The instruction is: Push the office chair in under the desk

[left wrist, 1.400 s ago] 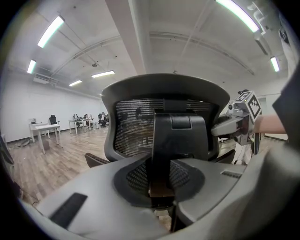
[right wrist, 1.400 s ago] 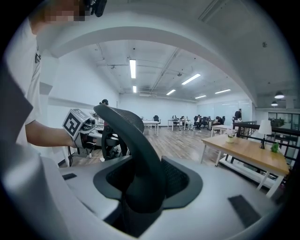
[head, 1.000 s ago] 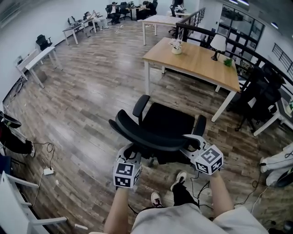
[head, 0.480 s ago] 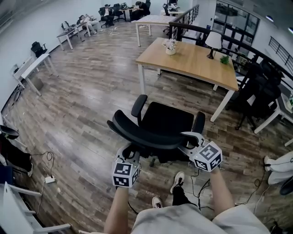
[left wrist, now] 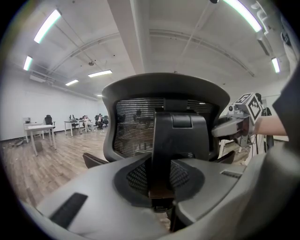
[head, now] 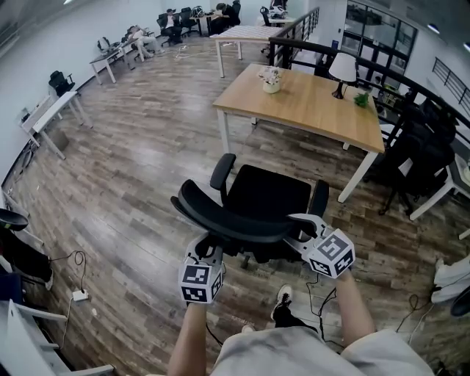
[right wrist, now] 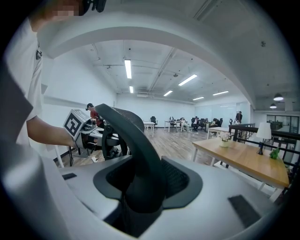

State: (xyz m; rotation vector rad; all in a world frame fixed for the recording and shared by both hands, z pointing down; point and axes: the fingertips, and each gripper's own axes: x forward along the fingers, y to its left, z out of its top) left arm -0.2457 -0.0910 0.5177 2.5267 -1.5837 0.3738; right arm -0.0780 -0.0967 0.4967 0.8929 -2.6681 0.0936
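Mid-push, left claw and right claw each clamp the office chair backrest; next, steer it under the far worktop.

This is an open-plan office. A wooden desk with a lamp, an office chair and white desks stand on plank flooring. People sit at the far end under strip lights.

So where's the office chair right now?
In the head view the chair stands mid-frame on the wooden floor, short of the desk, which lies beyond it toward the upper right.
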